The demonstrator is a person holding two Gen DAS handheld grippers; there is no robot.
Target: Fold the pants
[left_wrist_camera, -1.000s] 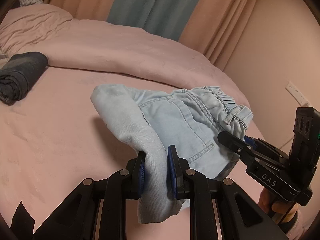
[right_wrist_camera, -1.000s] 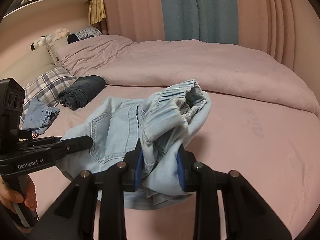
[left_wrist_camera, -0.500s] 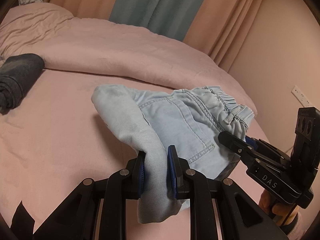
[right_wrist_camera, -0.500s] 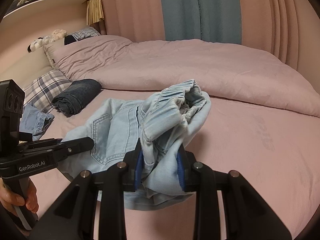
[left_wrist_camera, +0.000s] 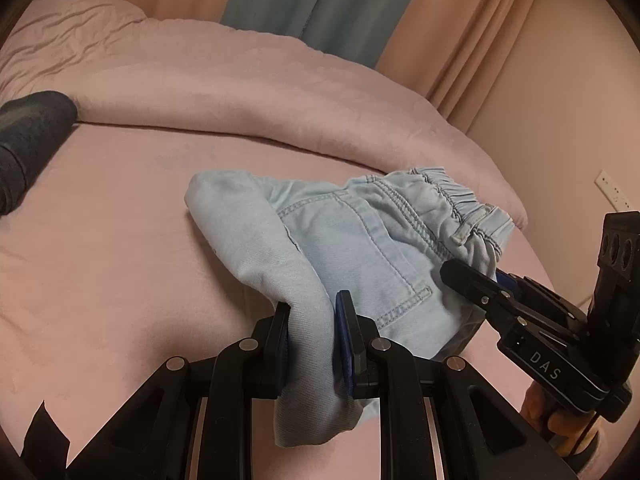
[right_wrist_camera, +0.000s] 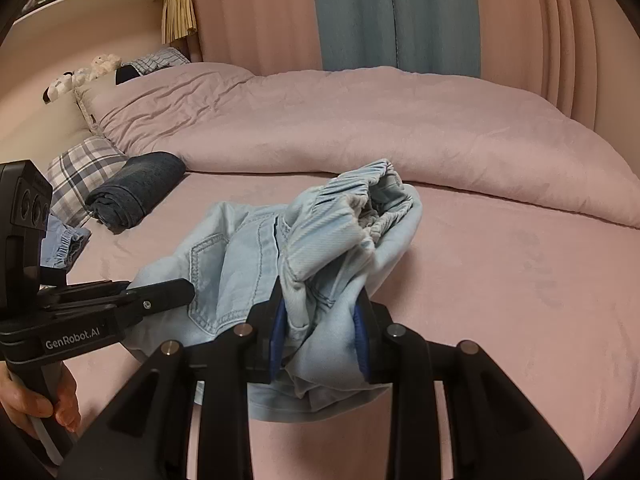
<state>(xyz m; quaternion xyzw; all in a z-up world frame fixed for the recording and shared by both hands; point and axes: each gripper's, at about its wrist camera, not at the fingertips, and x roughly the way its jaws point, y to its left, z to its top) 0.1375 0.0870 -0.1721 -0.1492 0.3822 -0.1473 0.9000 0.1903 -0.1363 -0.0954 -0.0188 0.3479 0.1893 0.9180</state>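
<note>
The light blue denim pants (left_wrist_camera: 360, 248) are bunched and held just above the pink bed sheet (left_wrist_camera: 112, 248). My left gripper (left_wrist_camera: 311, 332) is shut on a fold of the leg fabric. My right gripper (right_wrist_camera: 320, 332) is shut on the bunched cloth near the elastic waistband (right_wrist_camera: 352, 204). The right gripper also shows in the left wrist view (left_wrist_camera: 472, 280), at the pants' right edge. The left gripper shows in the right wrist view (right_wrist_camera: 168, 294), at the pants' left edge. The pants (right_wrist_camera: 240, 264) hang between the two grippers, back pocket showing.
A rolled dark garment (right_wrist_camera: 136, 188) lies to the left on the bed, near a plaid pillow (right_wrist_camera: 80, 172) and another blue garment (right_wrist_camera: 64, 244). A pink duvet (right_wrist_camera: 360, 120) is heaped across the far side. Curtains and a wall stand behind.
Both grippers keep their hold on the pants. The view has shifted a little to the right and forward; the dark roll has slid toward the left edge.
</note>
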